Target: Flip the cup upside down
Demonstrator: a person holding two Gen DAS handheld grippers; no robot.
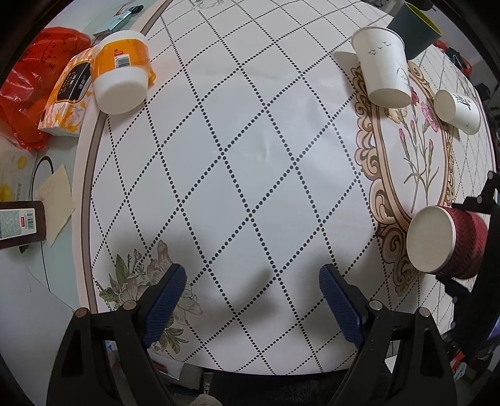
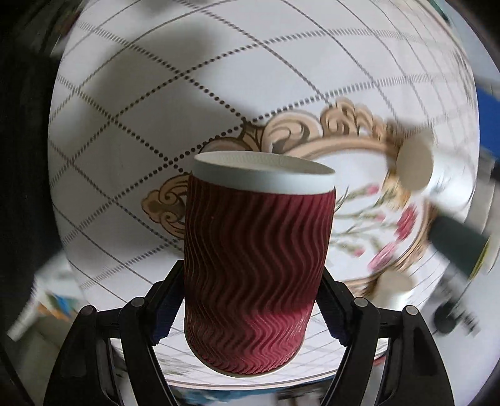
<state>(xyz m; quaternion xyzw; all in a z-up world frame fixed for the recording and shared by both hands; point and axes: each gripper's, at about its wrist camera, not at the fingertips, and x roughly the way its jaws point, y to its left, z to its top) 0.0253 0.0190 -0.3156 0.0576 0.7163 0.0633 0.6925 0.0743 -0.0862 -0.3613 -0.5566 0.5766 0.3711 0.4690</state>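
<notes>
The red ribbed cup (image 2: 253, 265) sat clamped between the two fingers of the right gripper (image 2: 250, 299), lifted off the table (image 1: 250, 156) over its near right edge — in the left wrist view it lay sideways in the air, its flat white end facing out. That sideways pose, and the blur around it in the right wrist view, suggested the turn was in hand but not finished. The grip was low on the ribbed wall, probably so the wrist could roll the cup over without the fingers fouling the table.

The left gripper (image 1: 252, 296) hung over the table's near edge, jaws wide and holding nothing, apparently keeping out of the way.

Toward the far right edge I counted three more cups: a tall white paper cup (image 1: 384, 68), a small white cup (image 1: 457, 109) and a dark green cup (image 1: 415, 28). Off the left edge lay one orange-labelled tub (image 1: 122, 68), one tissue pack (image 1: 67, 100) and one red bag (image 1: 28, 87).
</notes>
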